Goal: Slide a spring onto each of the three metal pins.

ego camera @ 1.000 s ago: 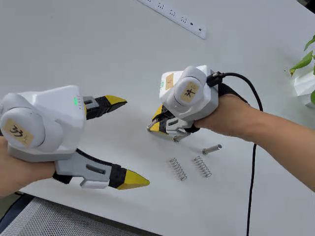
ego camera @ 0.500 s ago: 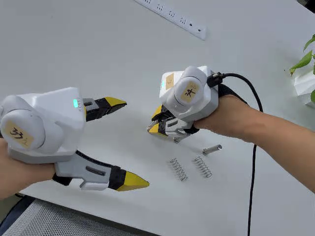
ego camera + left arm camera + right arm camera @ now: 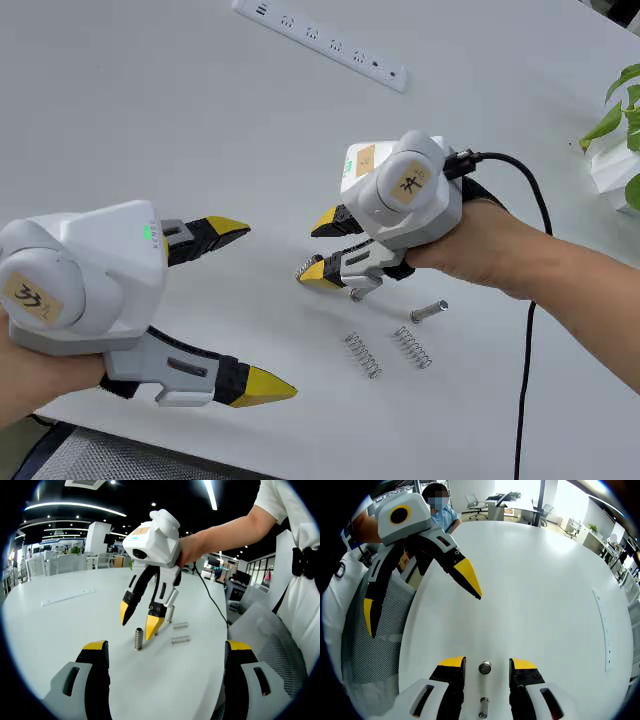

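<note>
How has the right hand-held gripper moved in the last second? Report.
Yes: the right hand-held gripper opened, its body shifting slightly up-right, away from the two loose springs.

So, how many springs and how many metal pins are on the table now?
Springs: 3 (2 loose, 1 on a pin)
Metal pins: 3
Total: 6

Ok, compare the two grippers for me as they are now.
The left gripper gapes wide above bare table; the right gripper is open only narrowly, its jaws flanking an upright pin. The left hangs apart from the parts; the right sits near the loose springs. Both have yellow tips and grip nothing.
</note>
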